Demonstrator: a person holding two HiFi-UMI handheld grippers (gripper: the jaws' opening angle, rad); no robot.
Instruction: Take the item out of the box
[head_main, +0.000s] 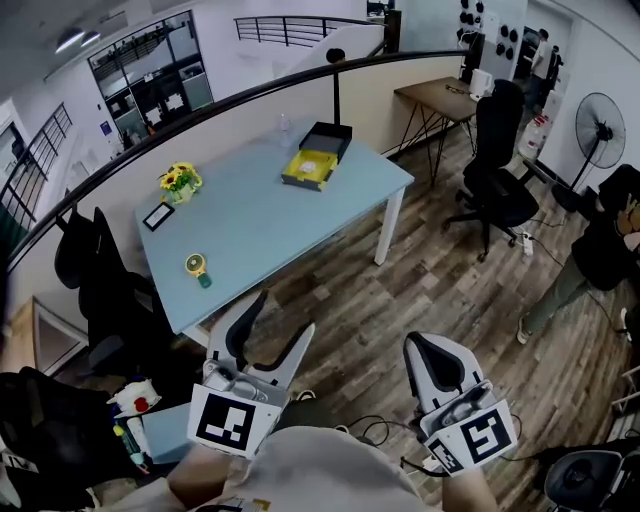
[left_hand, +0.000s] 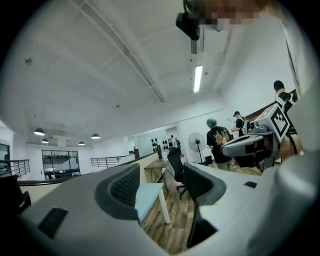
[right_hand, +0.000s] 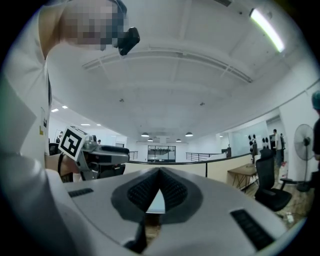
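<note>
At the far end of the light blue table, the head view shows the open black box with the yellow item lying inside it (well apart from both tools). Low in that view, the left gripper spreads its jaws above the wood floor, and the right gripper is beside it. In the left gripper view the jaws stand released, with nothing between them. In the right gripper view the jaw tips meet, clenched on nothing.

White left gripper, right gripper; black-padded fingers; marker cubes; beige shirt.
</note>
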